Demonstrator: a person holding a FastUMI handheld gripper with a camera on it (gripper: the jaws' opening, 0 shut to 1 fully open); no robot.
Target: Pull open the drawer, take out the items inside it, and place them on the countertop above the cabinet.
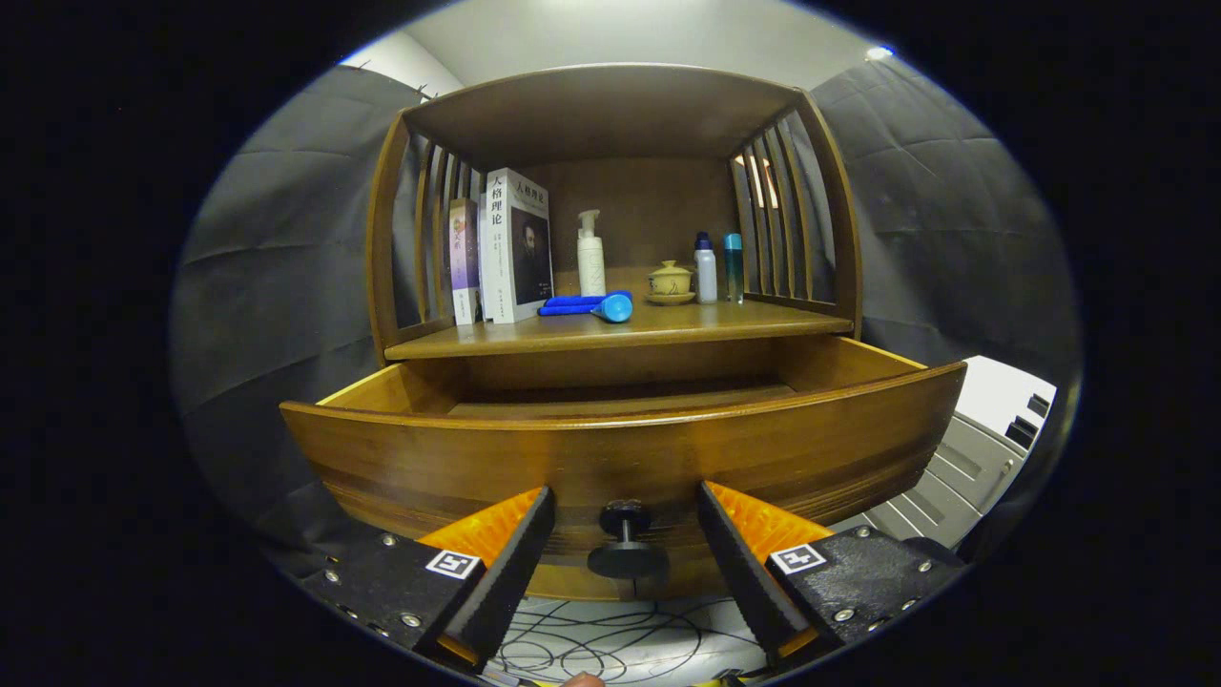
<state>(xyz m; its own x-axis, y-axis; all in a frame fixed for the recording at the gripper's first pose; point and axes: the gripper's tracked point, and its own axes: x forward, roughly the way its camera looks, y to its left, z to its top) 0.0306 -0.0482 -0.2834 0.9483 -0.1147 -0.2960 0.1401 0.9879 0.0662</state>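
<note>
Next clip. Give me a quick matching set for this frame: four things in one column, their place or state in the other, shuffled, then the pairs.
Things:
1. drawer
2. drawer knob
3. blue tool
4. books

Place or state:
A. lying flat on the countertop, in front of the white pump bottle
B. pulled open
C. standing upright at the countertop's end by the slatted side
D. between the open fingers, untouched by either

Pairs: 1-B, 2-D, 3-A, 4-C

The gripper is open, one finger on each side of the knob.
</note>
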